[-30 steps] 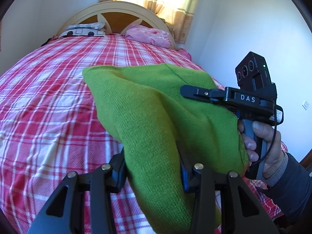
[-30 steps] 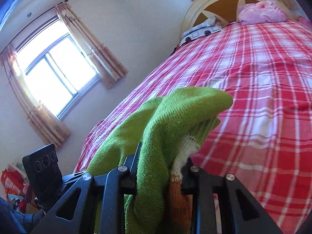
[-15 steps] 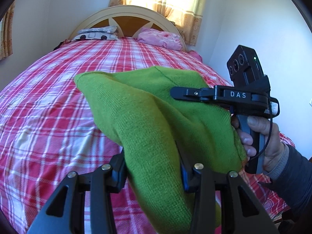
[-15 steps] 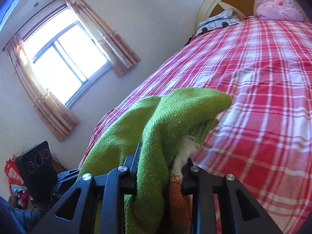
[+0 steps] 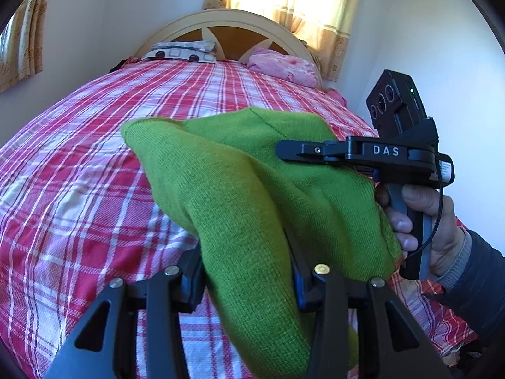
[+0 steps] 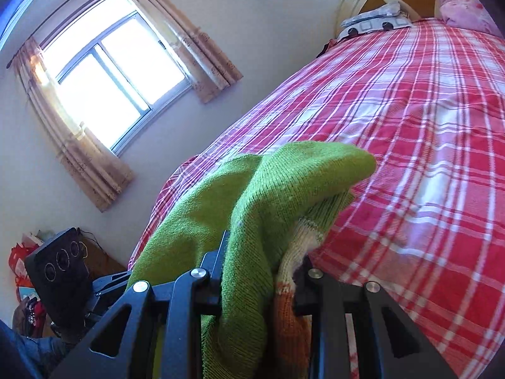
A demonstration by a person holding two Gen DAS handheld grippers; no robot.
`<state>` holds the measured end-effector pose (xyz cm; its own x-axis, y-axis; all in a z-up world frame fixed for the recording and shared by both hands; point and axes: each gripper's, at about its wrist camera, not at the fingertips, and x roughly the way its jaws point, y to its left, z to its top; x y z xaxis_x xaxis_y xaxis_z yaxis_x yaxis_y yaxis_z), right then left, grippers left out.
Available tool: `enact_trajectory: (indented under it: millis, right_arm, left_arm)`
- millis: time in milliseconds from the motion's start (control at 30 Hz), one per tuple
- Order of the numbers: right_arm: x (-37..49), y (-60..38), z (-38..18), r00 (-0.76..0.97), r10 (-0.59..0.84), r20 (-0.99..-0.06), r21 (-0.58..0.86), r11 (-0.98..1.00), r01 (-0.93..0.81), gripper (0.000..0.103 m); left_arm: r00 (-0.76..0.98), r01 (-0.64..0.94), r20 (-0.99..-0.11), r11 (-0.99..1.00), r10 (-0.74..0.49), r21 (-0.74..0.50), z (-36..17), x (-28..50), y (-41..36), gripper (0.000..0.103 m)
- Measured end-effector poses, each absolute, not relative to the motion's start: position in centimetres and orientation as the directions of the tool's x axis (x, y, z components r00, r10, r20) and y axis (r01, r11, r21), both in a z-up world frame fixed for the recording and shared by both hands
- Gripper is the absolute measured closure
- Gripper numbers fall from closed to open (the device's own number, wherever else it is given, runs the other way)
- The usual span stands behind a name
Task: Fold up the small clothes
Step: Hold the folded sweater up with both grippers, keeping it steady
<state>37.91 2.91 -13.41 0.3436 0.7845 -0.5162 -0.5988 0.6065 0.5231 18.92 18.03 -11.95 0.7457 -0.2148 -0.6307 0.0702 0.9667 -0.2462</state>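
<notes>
Bedroom: a bed with a red-and-white plaid bedspread point(image 5: 94, 164) is spread beneath everything, a cream arched headboard point(image 5: 233, 28) at 12 o'clock in the left wrist view, a pink pillow point(image 5: 284, 69) at 1 o'clock, a curtained window point(image 6: 107, 75) at 10 o'clock in the right wrist view.

Garment: a green knit sweater point(image 5: 252, 195) is held up off the bedspread, slung between the two tools; a cream and orange knit band point(image 6: 293, 271) is seen at the right-hand grip.

Left gripper point(image 5: 249, 271): closed down on a thick bunch of green knit; the jaws are kept apart only by the fabric pinched between them.

Right gripper point(image 6: 258, 271): likewise clamped on a bunched edge, green outside, cream and orange tucked against the right finger. In the left wrist view it is seen at 3 o'clock, gripped by the right hand point(image 5: 432, 221).

Long axis: the sweater is stretched from the left grip at 6 o'clock toward the right tool at 3 o'clock, with a loose folded corner point(image 5: 132, 129) pushed out toward 10 o'clock, over the bed.

Nearer side: neither tool is favoured; both are judged to be at the foot end of the bed, with open bedspread lying ahead at 12 o'clock.

Coming move: a lay-down onto the plaid toward 12 o'clock is judged likely, the two grips kept level so the held edge lands straight.

Risk: the hanging bulk below the left grip could be dragged under and creased.
</notes>
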Motion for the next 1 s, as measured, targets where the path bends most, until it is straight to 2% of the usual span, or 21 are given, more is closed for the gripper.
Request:
enact_trajectory:
  millis: [533,1000]
  right_arm:
    - [40.6,7.1,-14.9,0.266,0.784,-0.561,0.526,0.585,-0.617,0.075]
    - [41.4,7.4,-16.5,0.239,0.792,-0.561,0.557,0.576,-0.598,0.075]
  left_arm:
    - [0.746,0.007,-0.635,0.957,-0.198,-0.29,-13.8,19.0,21.3,0.059]
    - [0.731,0.003,-0.653,0.958,-0.199,-0.288,-15.1,18.0,22.4,0.059]
